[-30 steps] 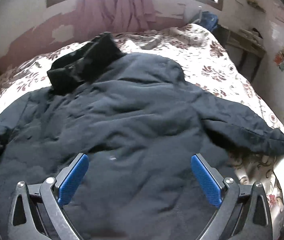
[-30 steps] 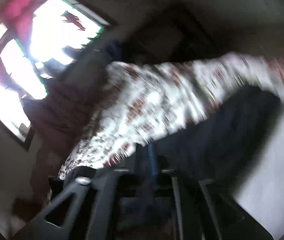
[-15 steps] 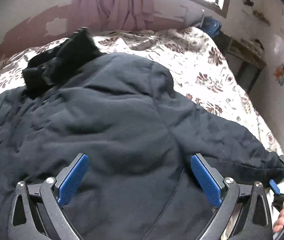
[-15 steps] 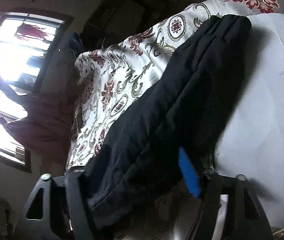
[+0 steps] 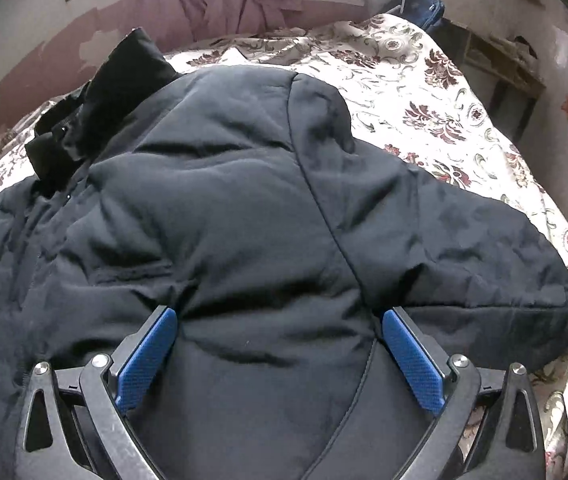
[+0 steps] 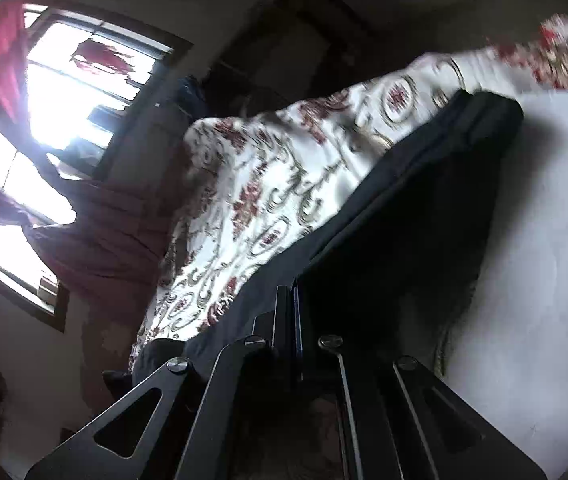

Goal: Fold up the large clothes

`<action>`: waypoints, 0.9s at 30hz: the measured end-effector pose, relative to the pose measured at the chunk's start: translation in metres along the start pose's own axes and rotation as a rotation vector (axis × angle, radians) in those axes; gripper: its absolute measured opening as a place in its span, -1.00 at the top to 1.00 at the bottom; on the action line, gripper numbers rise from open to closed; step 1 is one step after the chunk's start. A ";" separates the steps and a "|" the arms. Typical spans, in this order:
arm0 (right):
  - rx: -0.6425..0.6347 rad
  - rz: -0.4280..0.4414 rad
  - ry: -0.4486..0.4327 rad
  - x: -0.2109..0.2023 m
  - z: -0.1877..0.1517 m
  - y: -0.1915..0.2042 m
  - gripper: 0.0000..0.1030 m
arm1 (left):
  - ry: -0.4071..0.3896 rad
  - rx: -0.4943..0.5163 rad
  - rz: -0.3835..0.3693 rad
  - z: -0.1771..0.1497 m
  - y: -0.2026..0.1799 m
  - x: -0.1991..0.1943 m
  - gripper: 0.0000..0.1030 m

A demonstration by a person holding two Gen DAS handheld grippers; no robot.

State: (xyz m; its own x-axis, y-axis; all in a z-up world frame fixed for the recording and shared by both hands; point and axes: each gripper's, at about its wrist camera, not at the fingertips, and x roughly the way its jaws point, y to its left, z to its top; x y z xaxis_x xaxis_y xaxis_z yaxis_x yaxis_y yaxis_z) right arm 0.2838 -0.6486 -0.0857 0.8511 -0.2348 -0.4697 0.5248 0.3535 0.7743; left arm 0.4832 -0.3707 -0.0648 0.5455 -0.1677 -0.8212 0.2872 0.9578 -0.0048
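A dark padded jacket (image 5: 243, 220) lies spread face-down across a floral bedspread (image 5: 424, 92), its collar (image 5: 103, 92) pointing to the upper left of the left wrist view and one sleeve (image 5: 484, 248) stretched out toward the right edge — laid flat, it appears, so that the sleeves can be folded in first. The left gripper (image 5: 279, 344) sits low over the jacket's body at the bottom of the frame, its blue pads (image 5: 147, 356) spread wide with fabric bulging between them but nothing pinched; likely it is placed there to pin or gather the body while the sleeve is worked.

In the right wrist view the right gripper (image 6: 290, 320) has its fingers pressed together at bottom centre, apparently on the edge of the sleeve's cuff end (image 6: 404, 208), which runs up toward the upper right — a hold suited to lifting the sleeve across.

Half a second earlier those jaws stood apart with the sleeve between them; they have just been closing. Compared with a second ago, the left gripper's view sits closer over the jacket, the collar nearer the top of the frame.
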 end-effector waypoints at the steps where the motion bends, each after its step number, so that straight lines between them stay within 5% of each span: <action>1: -0.006 0.010 -0.008 -0.004 0.001 0.001 0.96 | 0.005 0.001 -0.004 -0.001 0.001 -0.001 -1.00; 9: -0.160 0.085 -0.128 -0.044 0.003 0.045 0.97 | 0.051 0.015 -0.027 -0.008 0.029 -0.031 -0.99; 16: -0.560 0.075 -0.209 -0.085 -0.036 0.151 0.97 | 0.027 0.003 -0.041 -0.025 0.114 -0.084 -0.99; 20: -0.862 0.130 -0.191 -0.100 -0.101 0.236 0.97 | 0.004 -0.034 -0.052 -0.045 0.174 -0.104 -0.99; 27: -1.462 0.249 0.045 -0.096 -0.290 0.336 0.97 | -0.081 -0.185 0.009 -0.087 0.283 -0.144 -0.99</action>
State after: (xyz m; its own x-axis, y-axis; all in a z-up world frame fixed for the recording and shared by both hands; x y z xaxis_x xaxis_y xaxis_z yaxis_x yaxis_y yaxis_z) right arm 0.3832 -0.2449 0.0970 0.9048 -0.0154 -0.4255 -0.1037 0.9613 -0.2554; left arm 0.4178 -0.0548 0.0028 0.6110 -0.1704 -0.7731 0.1370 0.9846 -0.1087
